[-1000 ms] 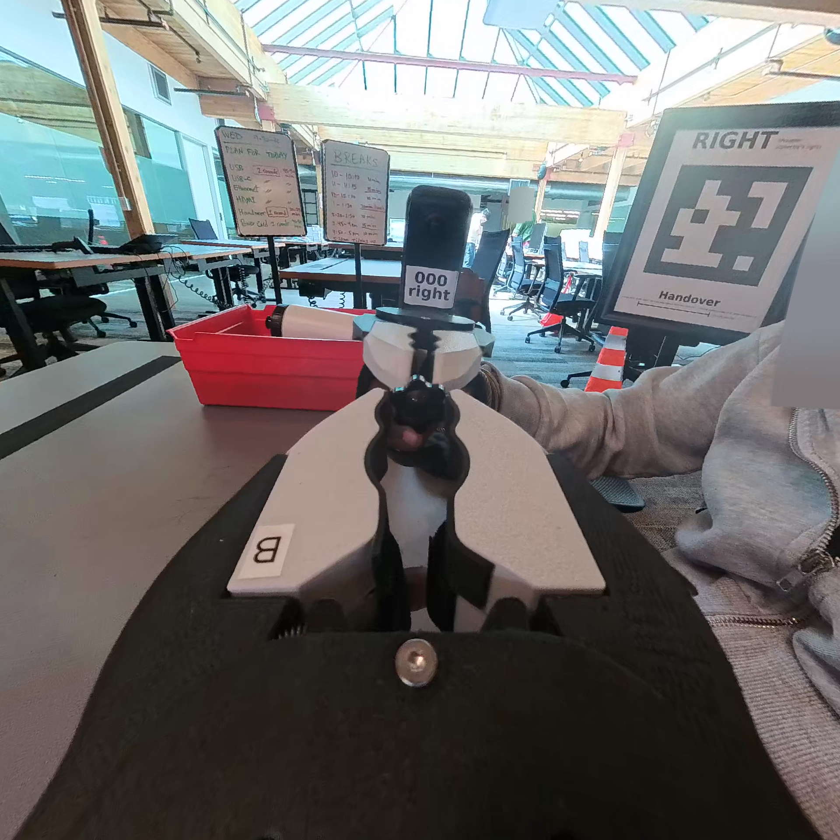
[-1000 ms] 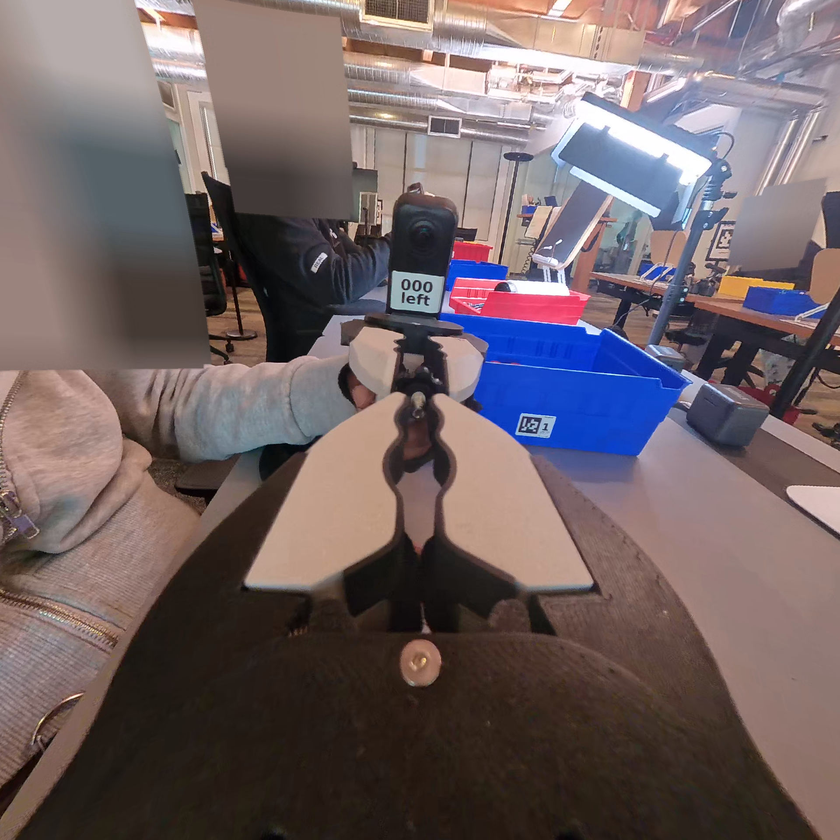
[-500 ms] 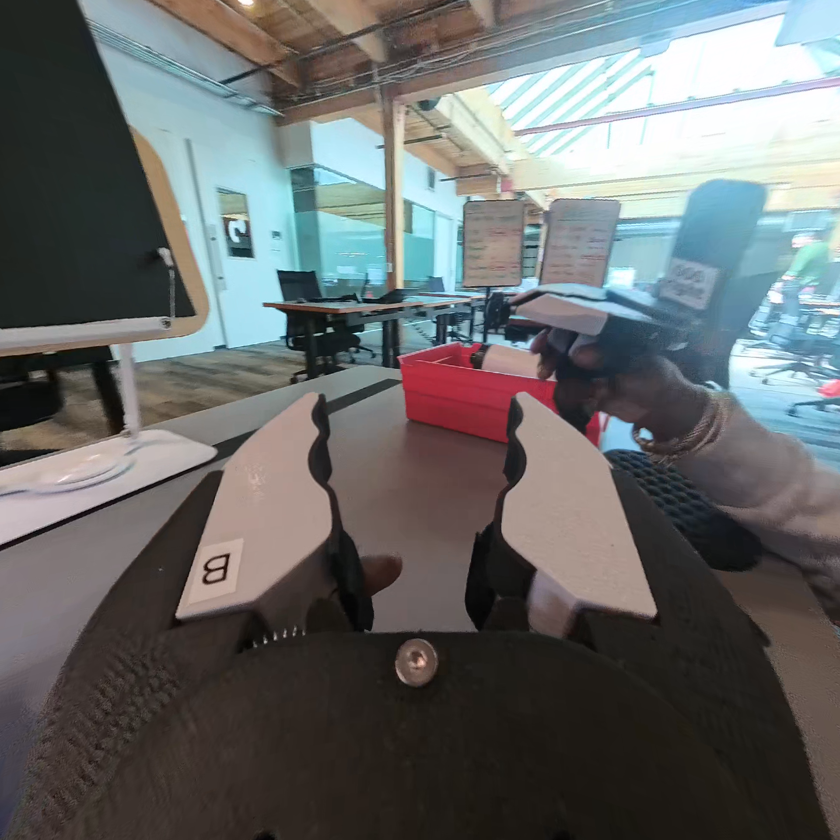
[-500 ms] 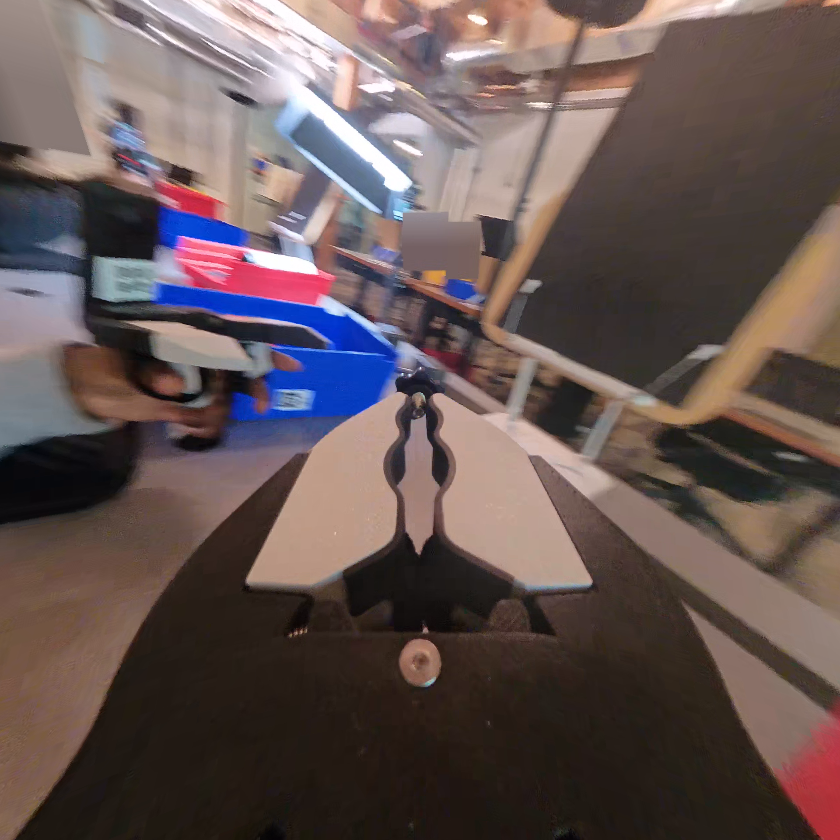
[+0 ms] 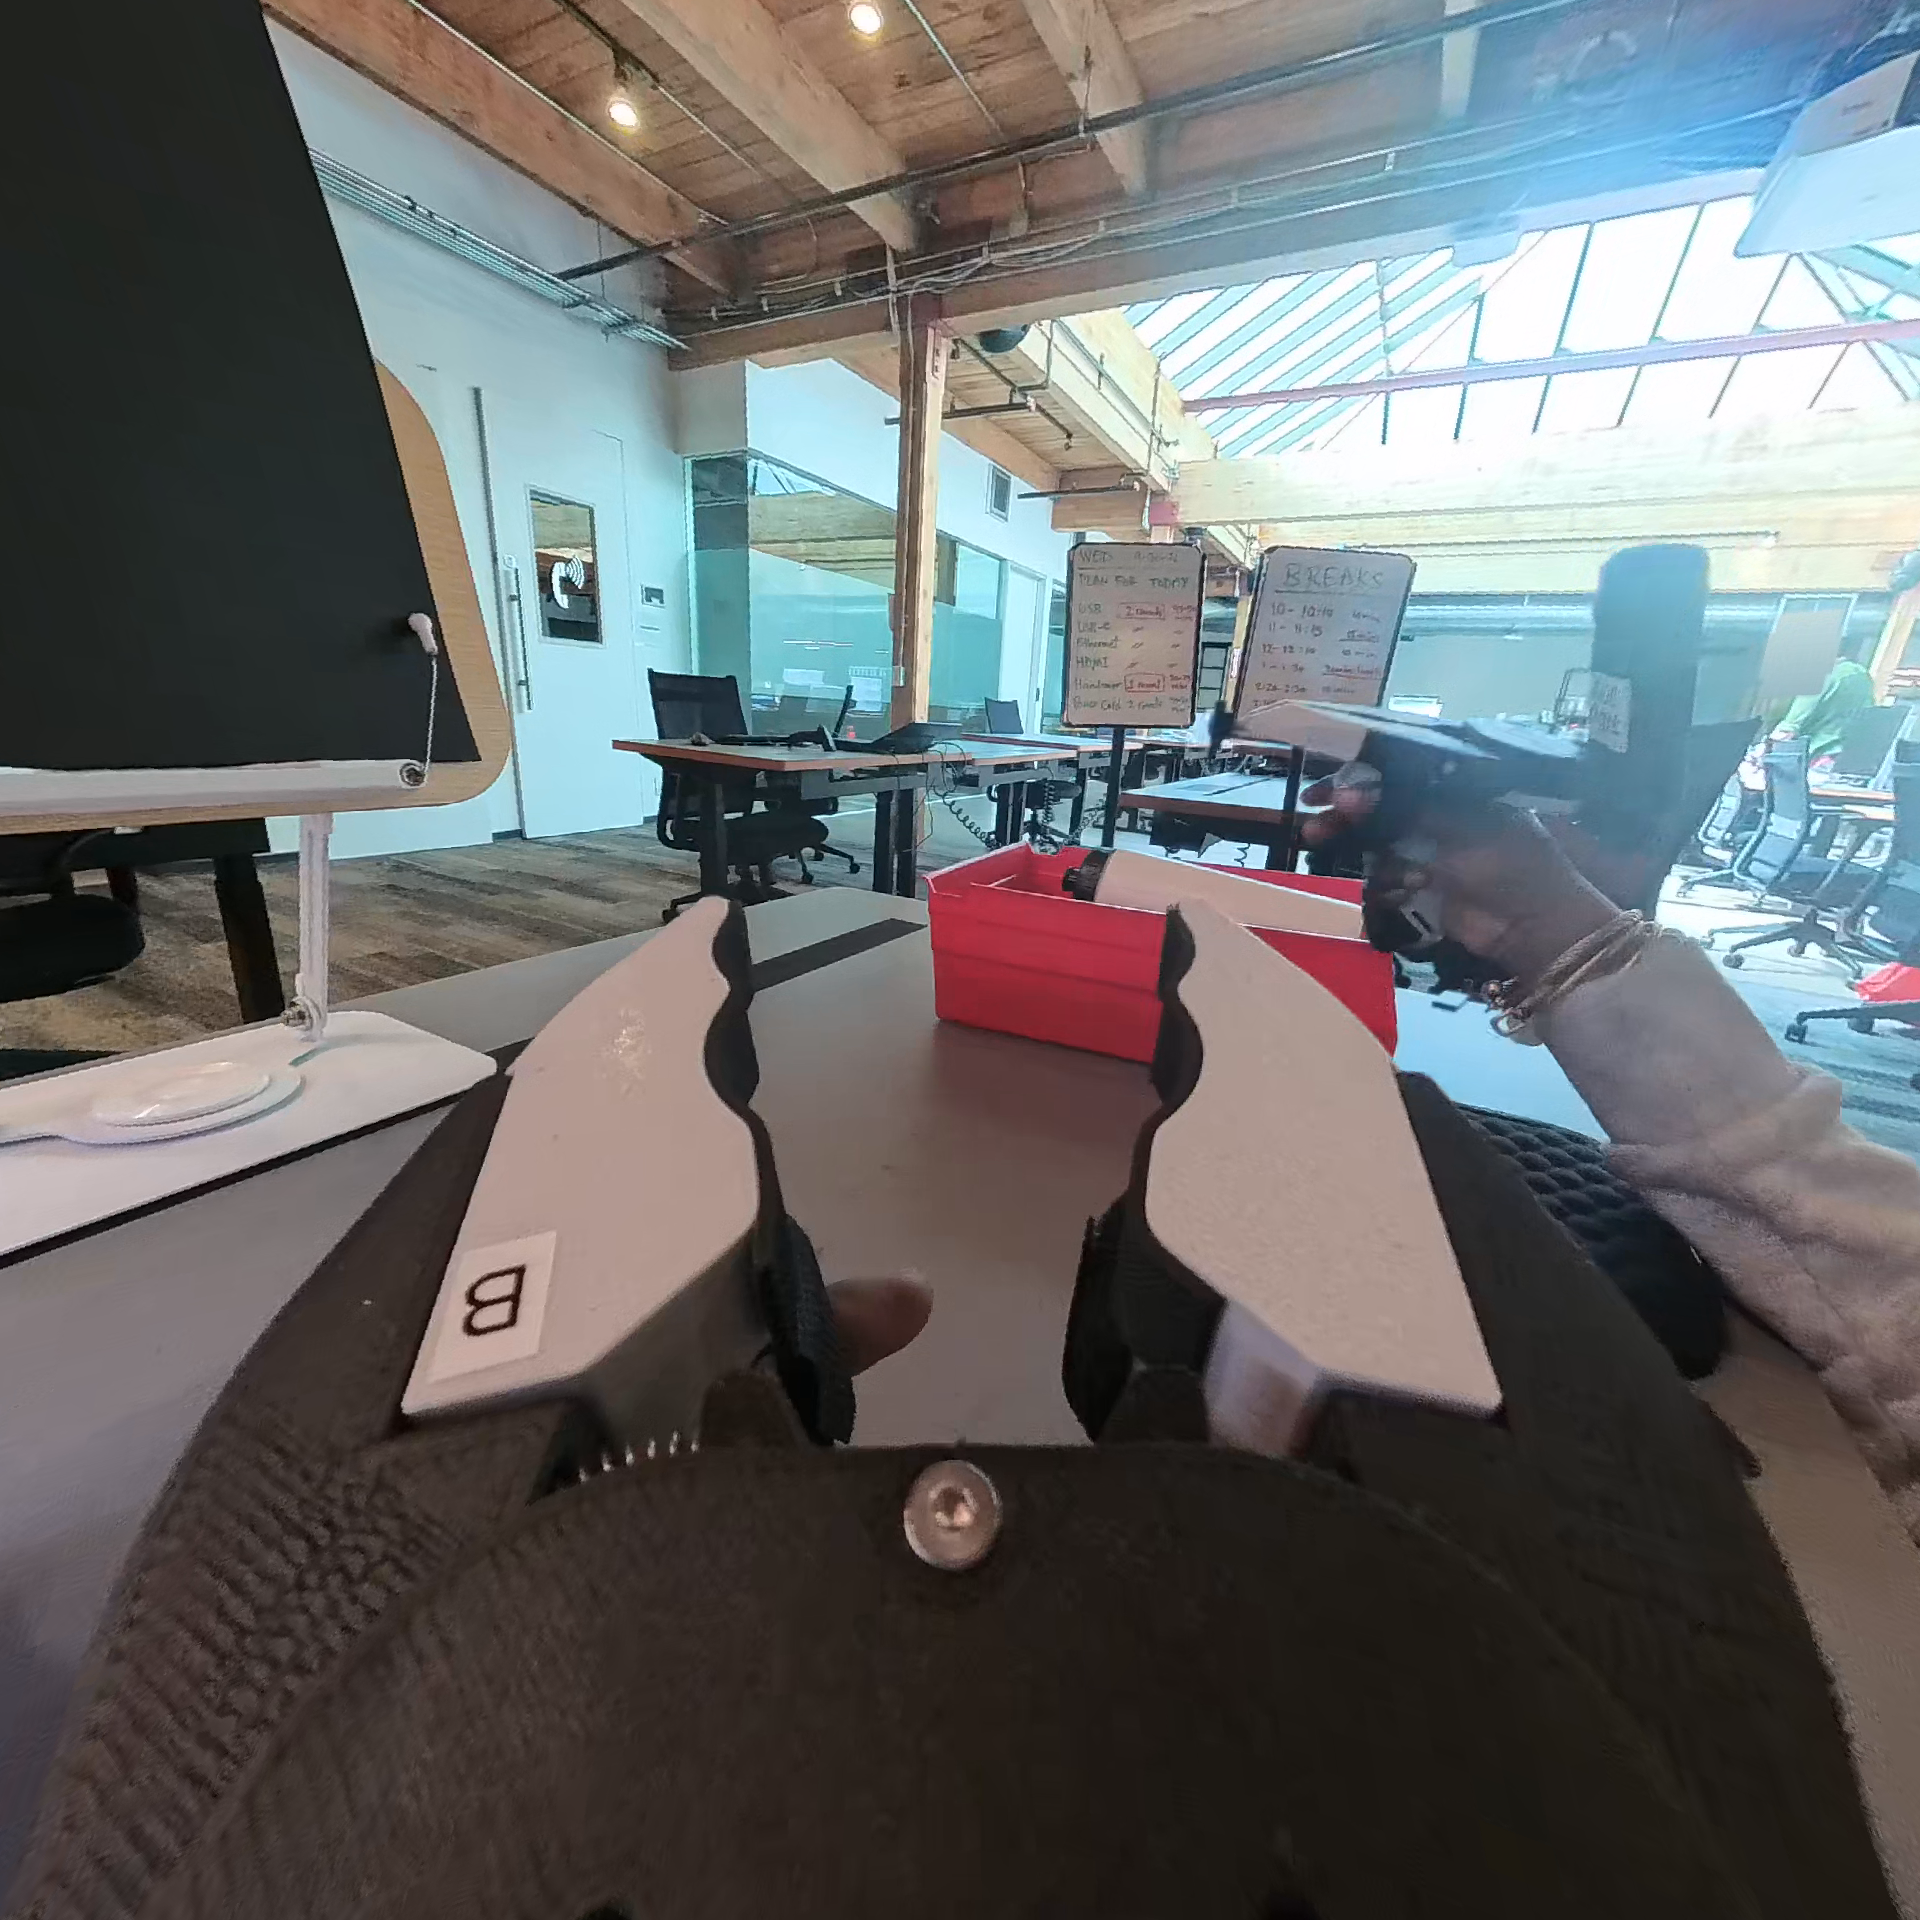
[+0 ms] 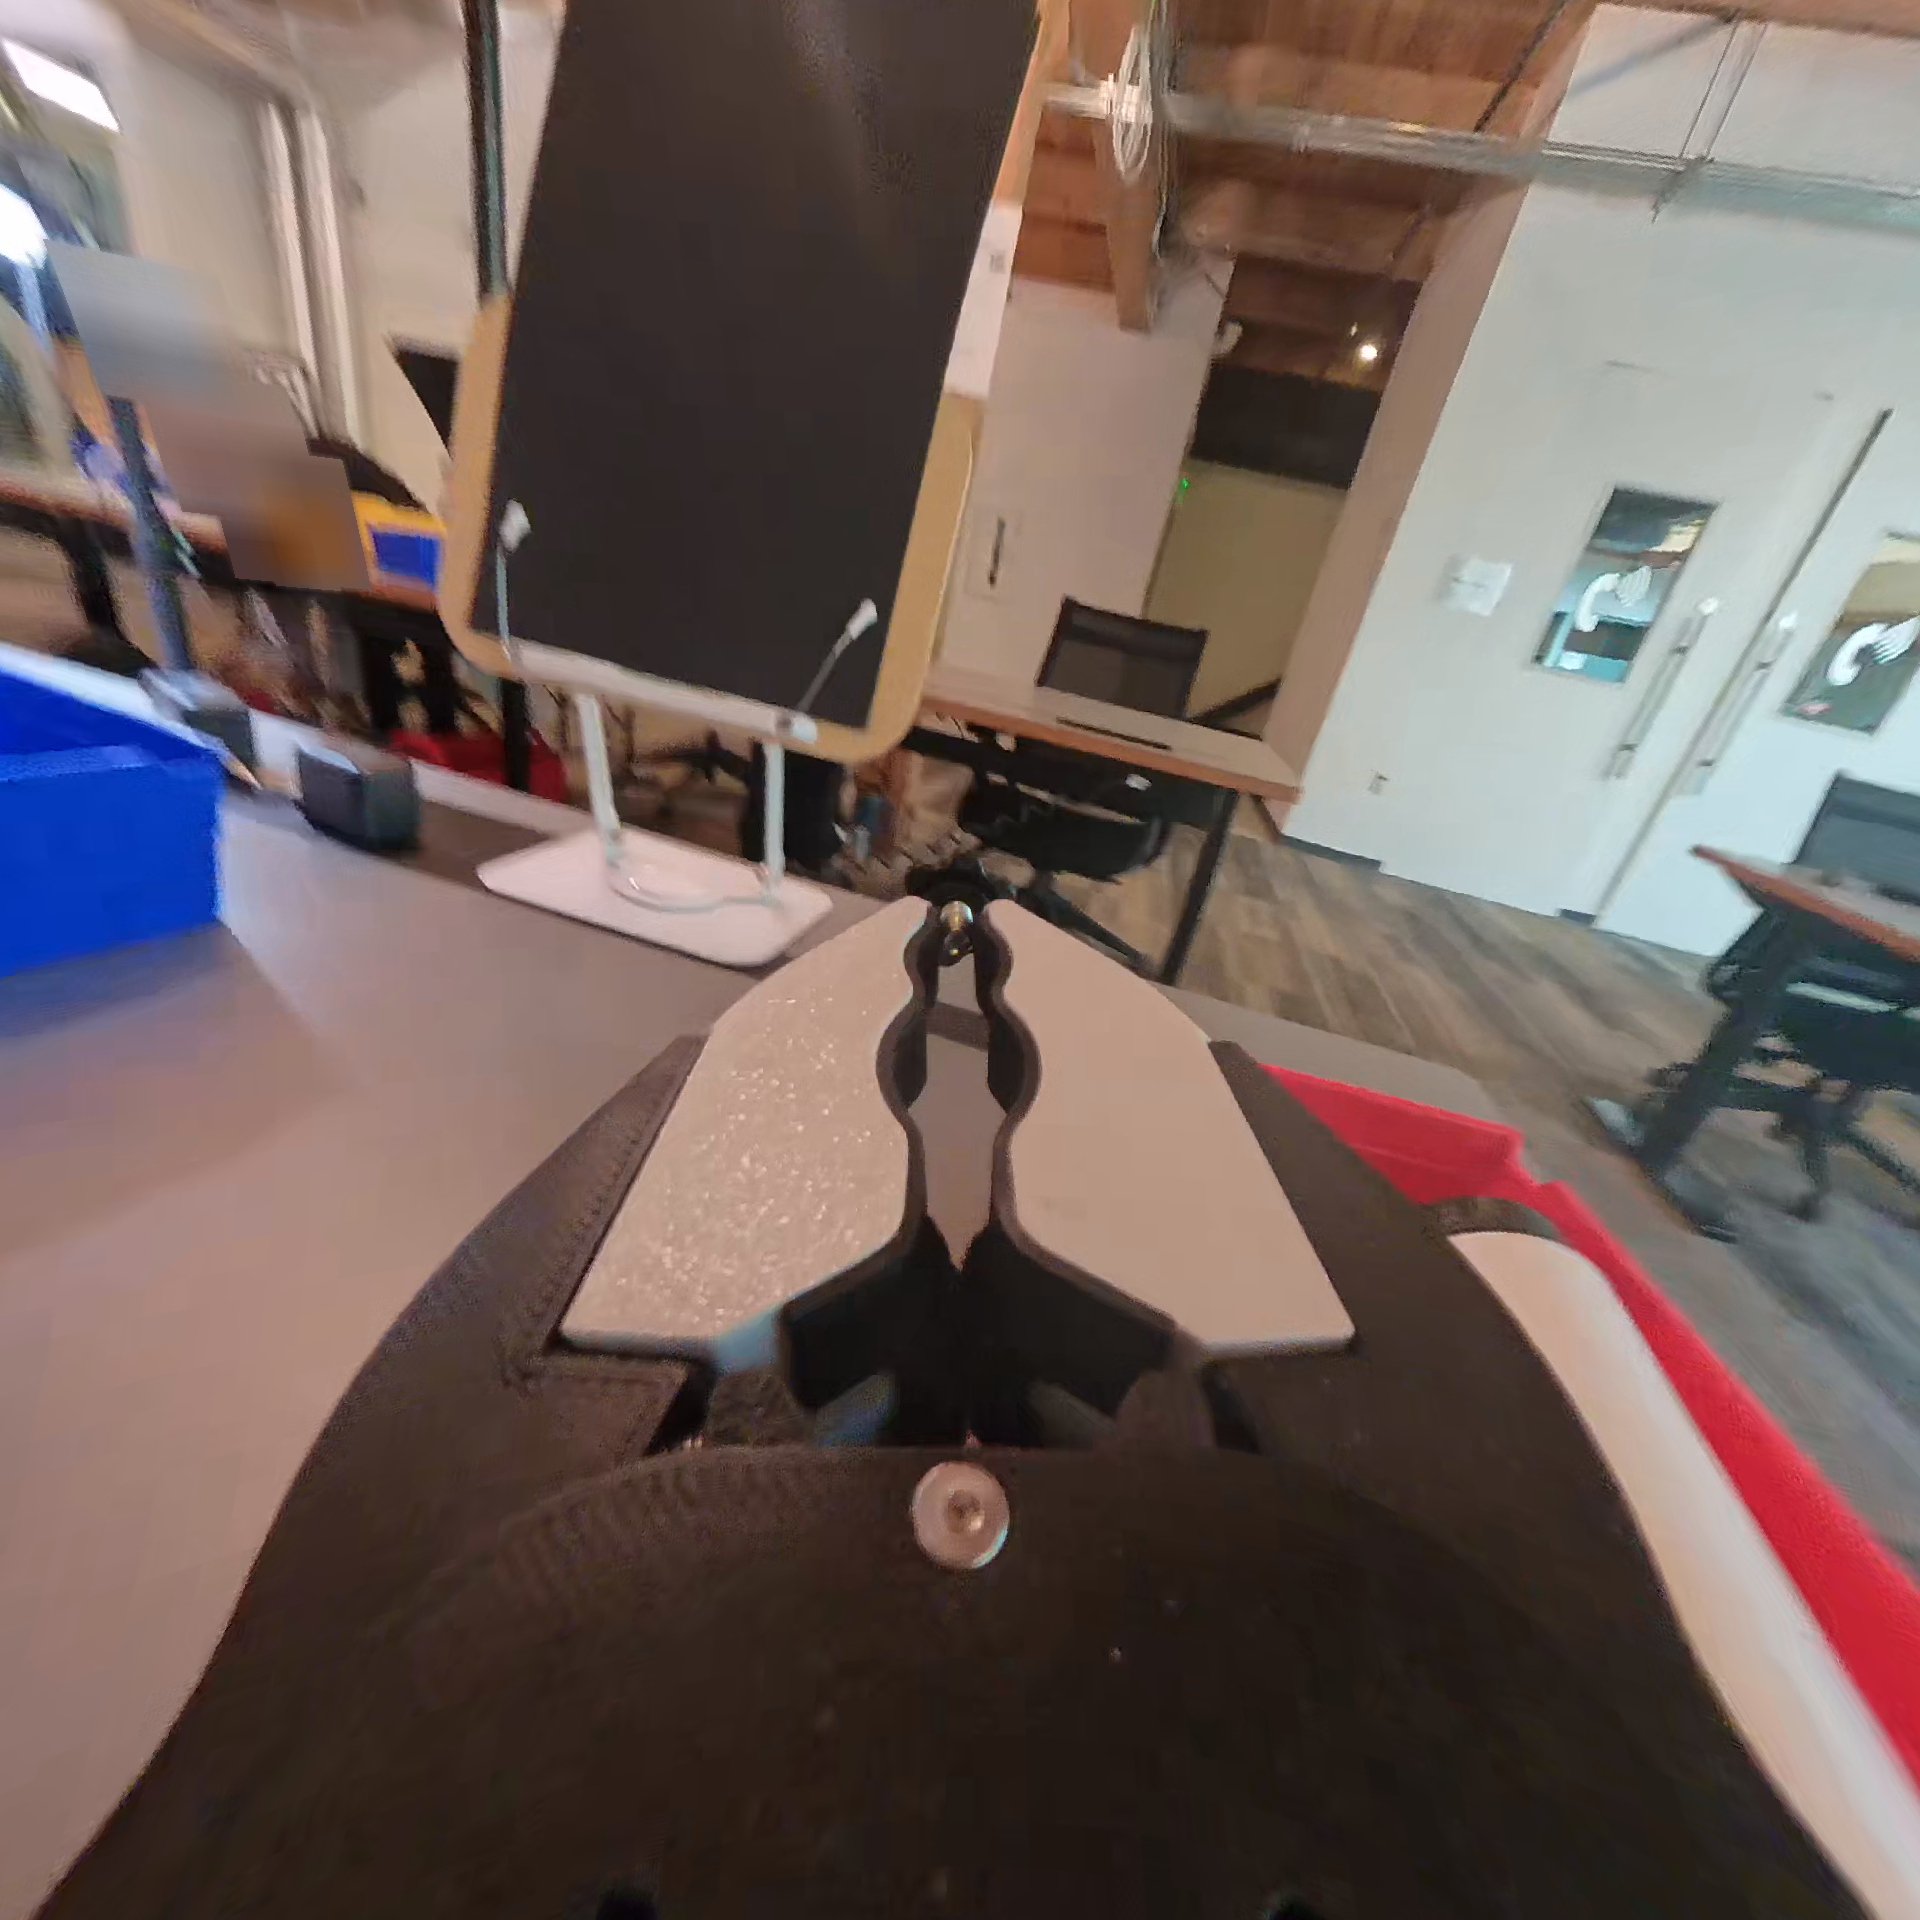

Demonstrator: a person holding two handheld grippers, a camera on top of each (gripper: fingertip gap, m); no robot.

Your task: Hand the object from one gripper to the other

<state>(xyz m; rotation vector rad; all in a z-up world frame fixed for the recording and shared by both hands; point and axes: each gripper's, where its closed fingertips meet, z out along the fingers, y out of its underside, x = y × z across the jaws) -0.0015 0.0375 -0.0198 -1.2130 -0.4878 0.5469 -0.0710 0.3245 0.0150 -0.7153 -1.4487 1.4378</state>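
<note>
My right gripper (image 6: pixel 954 914) is shut on a small black knob with a metal screw (image 6: pixel 952 918), pinched at its tips. It hovers over the near edge of a red bin (image 6: pixel 1455 1143) that holds a white cylinder (image 6: pixel 1662 1507). In the left wrist view the right gripper (image 5: pixel 1236 722) is held by a hand above the red bin (image 5: pixel 1039 977), where the white cylinder with a black cap (image 5: pixel 1195 888) lies. My left gripper (image 5: pixel 945 935) is open and empty above the grey table (image 5: pixel 914 1143).
A black panel on a white stand (image 5: pixel 208 416) stands at the table's far side, also in the right wrist view (image 6: pixel 727 364). A blue bin (image 6: pixel 94 852) and a small grey box (image 6: pixel 353 795) sit to the left. Whiteboards (image 5: pixel 1132 634) stand beyond the table. Spacing between my two grippers at the tips: around 30 cm.
The grippers met tip to tip on the knob. My left gripper opened and let go. Both swung apart, and the right carried the knob over the red bin.
</note>
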